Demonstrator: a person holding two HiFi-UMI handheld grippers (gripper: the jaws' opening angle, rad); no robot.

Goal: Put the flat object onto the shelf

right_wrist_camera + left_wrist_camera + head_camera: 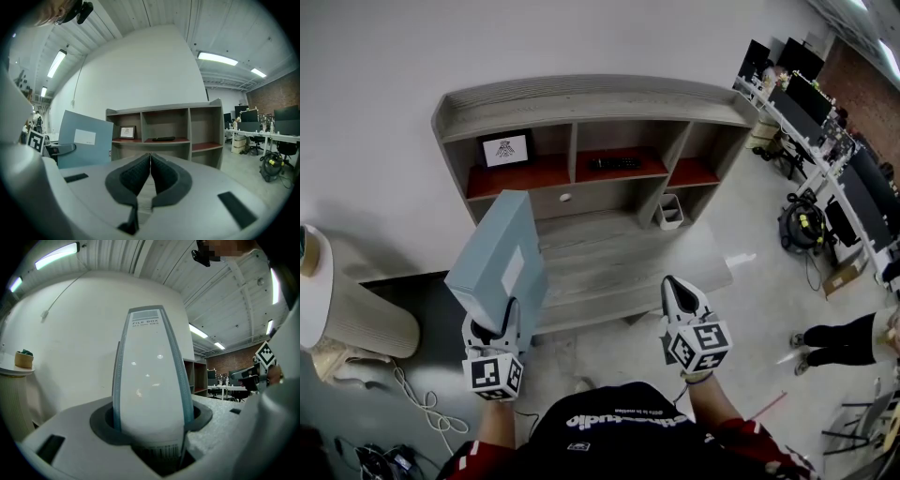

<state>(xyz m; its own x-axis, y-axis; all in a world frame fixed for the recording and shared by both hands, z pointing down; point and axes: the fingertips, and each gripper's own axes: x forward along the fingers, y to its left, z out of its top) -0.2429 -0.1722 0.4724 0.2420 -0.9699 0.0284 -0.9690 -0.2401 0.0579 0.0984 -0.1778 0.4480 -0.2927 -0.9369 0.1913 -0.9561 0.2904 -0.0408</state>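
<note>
A flat blue-grey file box (497, 258) with a white label stands upright in my left gripper (492, 339), whose jaws are shut on its lower edge. In the left gripper view the box's white spine (149, 380) rises straight up between the dark pads. The same box (84, 139) shows at the left of the right gripper view. My right gripper (682, 302) hangs to the right, shut with nothing in it, its pads (165, 176) pressed together. Both are held in front of the grey shelf unit (600, 98), which has red-lined compartments.
On the shelf stand a framed picture (506, 149), a dark remote (614, 163) and a small white bin (670, 212). A pale cylinder stand (337, 305) is at the left, cables (417, 398) lie on the floor. Desks and a person (844, 339) are at the right.
</note>
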